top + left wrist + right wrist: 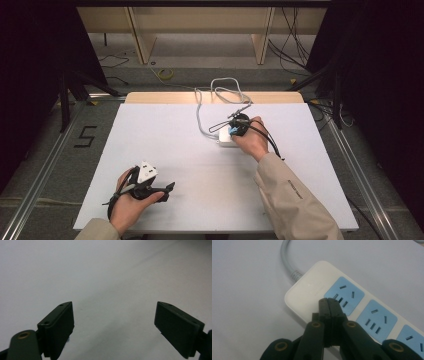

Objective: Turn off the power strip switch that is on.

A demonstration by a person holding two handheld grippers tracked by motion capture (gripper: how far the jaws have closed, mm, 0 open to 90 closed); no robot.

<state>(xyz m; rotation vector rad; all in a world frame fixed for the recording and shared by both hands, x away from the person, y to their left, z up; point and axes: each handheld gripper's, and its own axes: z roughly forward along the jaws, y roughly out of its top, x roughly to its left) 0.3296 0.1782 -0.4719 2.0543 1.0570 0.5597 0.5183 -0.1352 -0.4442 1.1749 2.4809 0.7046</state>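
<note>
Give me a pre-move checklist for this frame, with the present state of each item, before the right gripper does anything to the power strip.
1. Right gripper jaws shut, holding nothing: ok.
2. Its tips over the power strip, beside the first blue socket: ok.
3. Tips touching the strip: cannot tell.
4. Grey cord lies beyond the strip, away from the right hand: ok.
5. Left gripper open, holding nothing, over bare table: ok.
6. Strip's switch state: cannot tell.

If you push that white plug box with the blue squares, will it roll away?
Probably not: the power strip looks flat and boxy, so it should slide on the smooth table. Its grey cord looks thick and may tug or swing it. The hard shell likely stays stiff.
</note>
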